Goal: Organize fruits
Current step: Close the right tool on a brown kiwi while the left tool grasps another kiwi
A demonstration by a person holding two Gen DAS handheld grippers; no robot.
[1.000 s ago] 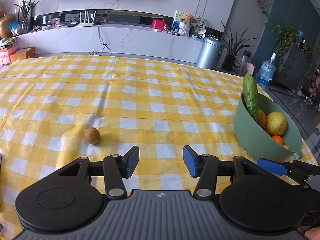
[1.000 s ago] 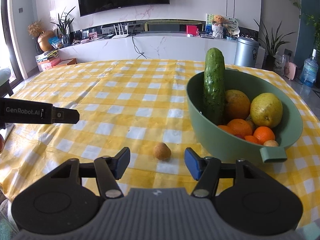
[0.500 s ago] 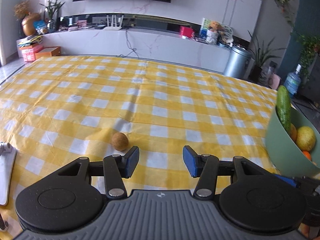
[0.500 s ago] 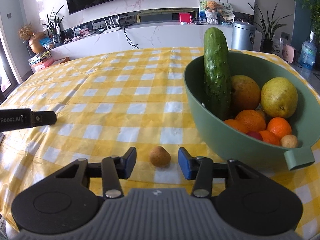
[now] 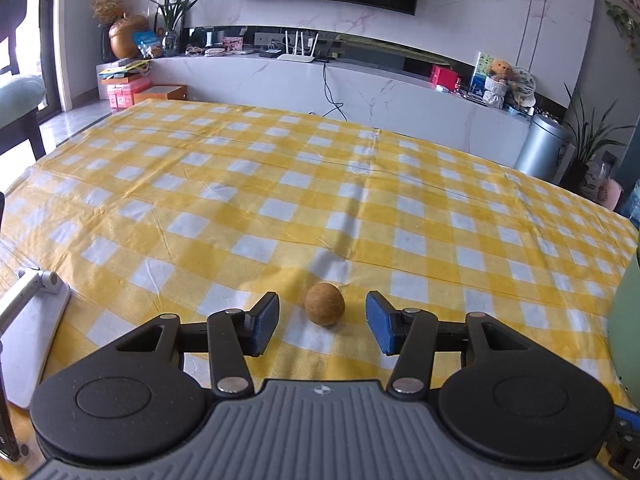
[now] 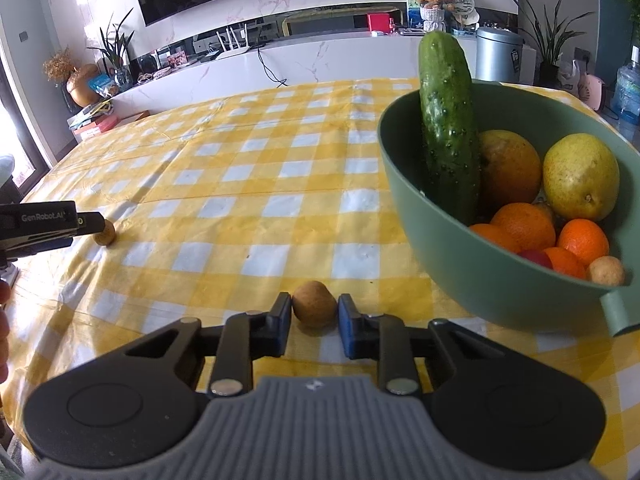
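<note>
1. A green bowl (image 6: 472, 280) near the table's right edge already holds a cucumber (image 6: 448, 120) leaning upright on its rim, a pear (image 6: 580, 176), oranges (image 6: 524, 226) and a small brown fruit (image 6: 607, 270), so most of the sorting looks done.
2. Two small brown round fruits remain on the yellow checked tablecloth (image 6: 280, 168), both towards its near edge; these appear to be all that is left.
3. The right gripper (image 6: 314, 320), angled down at the cloth, has its blue pads pinched against the sides of the near fruit (image 6: 314, 309), which lies just beside the bowl and has not yet left the cloth.
4. The left gripper (image 5: 322, 322), also tilted down, stands spread around the other fruit (image 5: 324, 309), gaps showing on both sides; nothing is gripped.
5. Judging by this, lifting both fruits into the bowl should finish the job.
</note>
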